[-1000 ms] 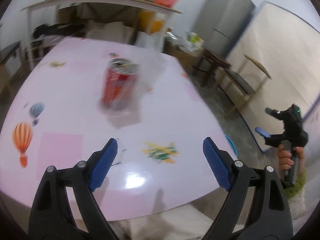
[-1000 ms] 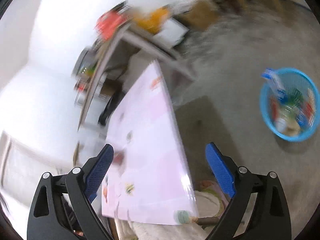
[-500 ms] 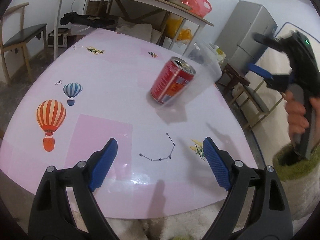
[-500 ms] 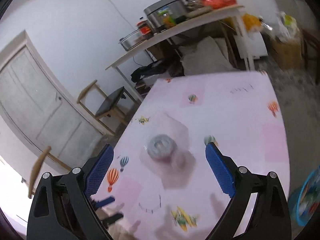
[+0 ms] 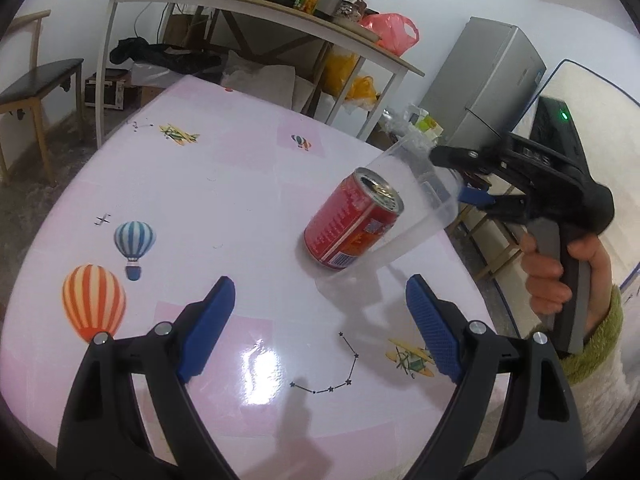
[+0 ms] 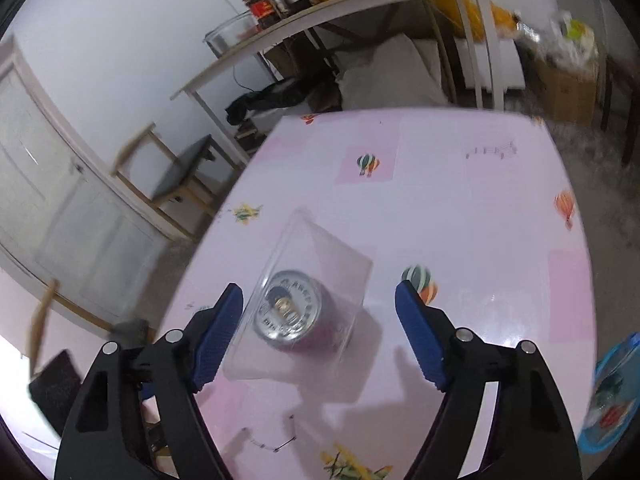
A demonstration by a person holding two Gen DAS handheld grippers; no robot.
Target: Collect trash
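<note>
Can [image 5: 354, 222] red, upright, centre of frame on pink table [image 5: 240, 200], clear plastic container [image 5: 416, 200] leaning over it. Both light; plastic thin, slippery, crushes easy, so grip can body at mid-height. Right gripper [image 6: 318, 338] closing round both, pads not yet touching. Left gripper [image 5: 320, 326] wide, empty, lower frame.

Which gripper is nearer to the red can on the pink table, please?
Right. The right gripper hovers directly over the red can, its closing jaws either side; the left gripper sits back toward the table's near edge.
</note>
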